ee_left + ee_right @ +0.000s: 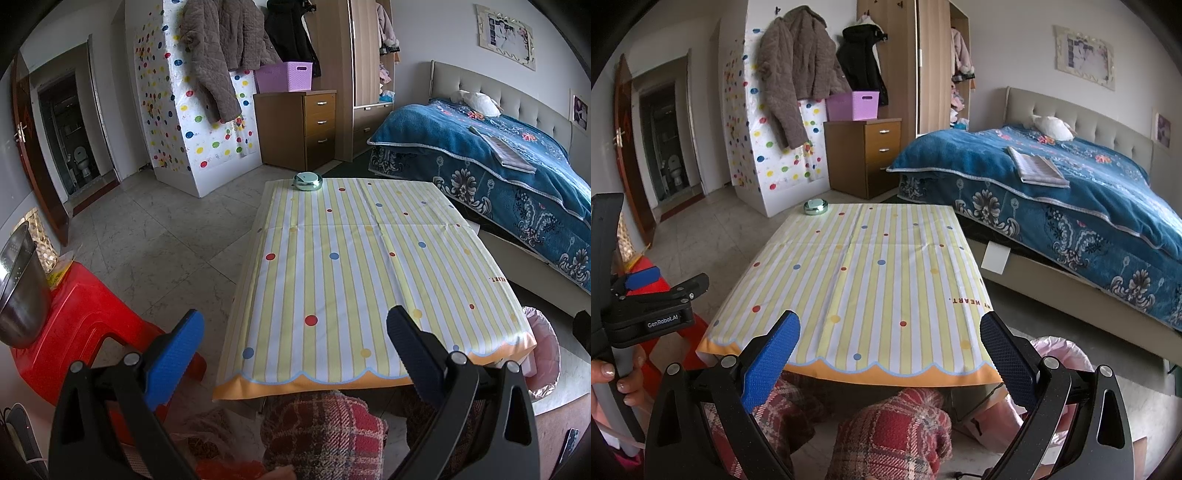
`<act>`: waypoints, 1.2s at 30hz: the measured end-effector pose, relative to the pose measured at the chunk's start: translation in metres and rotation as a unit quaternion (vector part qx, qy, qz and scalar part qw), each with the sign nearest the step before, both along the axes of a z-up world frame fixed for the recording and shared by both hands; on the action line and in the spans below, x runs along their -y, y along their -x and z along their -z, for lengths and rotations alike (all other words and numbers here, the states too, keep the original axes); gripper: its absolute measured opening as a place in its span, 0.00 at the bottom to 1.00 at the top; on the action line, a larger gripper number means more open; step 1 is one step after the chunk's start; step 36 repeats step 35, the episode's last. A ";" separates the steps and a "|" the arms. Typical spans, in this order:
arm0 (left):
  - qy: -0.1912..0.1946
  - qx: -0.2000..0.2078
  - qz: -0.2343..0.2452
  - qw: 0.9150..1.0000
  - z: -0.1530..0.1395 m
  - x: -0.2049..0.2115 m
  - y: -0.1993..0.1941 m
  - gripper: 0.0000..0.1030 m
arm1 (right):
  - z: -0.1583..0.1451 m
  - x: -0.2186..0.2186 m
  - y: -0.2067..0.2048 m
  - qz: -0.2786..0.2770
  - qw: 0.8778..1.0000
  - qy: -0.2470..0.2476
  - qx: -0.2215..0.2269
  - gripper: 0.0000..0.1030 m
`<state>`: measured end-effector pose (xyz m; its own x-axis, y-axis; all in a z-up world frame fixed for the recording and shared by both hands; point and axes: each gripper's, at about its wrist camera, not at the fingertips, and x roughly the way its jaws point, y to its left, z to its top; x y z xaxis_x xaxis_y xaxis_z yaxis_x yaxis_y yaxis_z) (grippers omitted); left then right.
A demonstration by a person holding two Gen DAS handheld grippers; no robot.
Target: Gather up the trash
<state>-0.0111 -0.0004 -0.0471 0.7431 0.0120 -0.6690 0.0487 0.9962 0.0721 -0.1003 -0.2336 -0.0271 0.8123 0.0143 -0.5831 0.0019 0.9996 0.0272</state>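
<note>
A low table with a yellow-striped dotted cloth (354, 258) stands in front of me; it also shows in the right wrist view (864, 288). A small round teal tin (307, 181) sits at its far left corner, also in the right wrist view (815, 206). A bin lined with a pink bag (545, 354) stands at the table's near right, also in the right wrist view (1060, 354). My left gripper (295, 332) is open and empty above the table's near edge. My right gripper (890, 332) is open and empty. The left gripper also shows at the left of the right wrist view (661, 284). No loose trash shows on the cloth.
A red plastic stool (85, 325) with a steel pot (22, 288) stands left of the table. A bed with a blue cover (1052, 192) is on the right. A wooden drawer unit (295, 129) and a purple basket (284, 75) are at the back. My plaid-clad knees (894, 435) are under the table edge.
</note>
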 end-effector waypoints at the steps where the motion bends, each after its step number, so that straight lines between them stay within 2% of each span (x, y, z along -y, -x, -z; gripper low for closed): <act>1: 0.000 0.000 0.000 1.000 0.000 0.000 -0.001 0.93 | 0.000 0.000 -0.001 0.000 1.000 0.000 0.000 0.94; 26: -0.005 0.005 0.002 1.000 -0.001 0.002 0.002 0.93 | 0.000 0.001 -0.001 0.002 1.000 -0.001 -0.001 0.94; 36: -0.013 -0.007 0.008 1.000 0.002 0.006 -0.002 0.93 | 0.004 0.005 0.003 0.005 1.000 -0.002 -0.002 0.94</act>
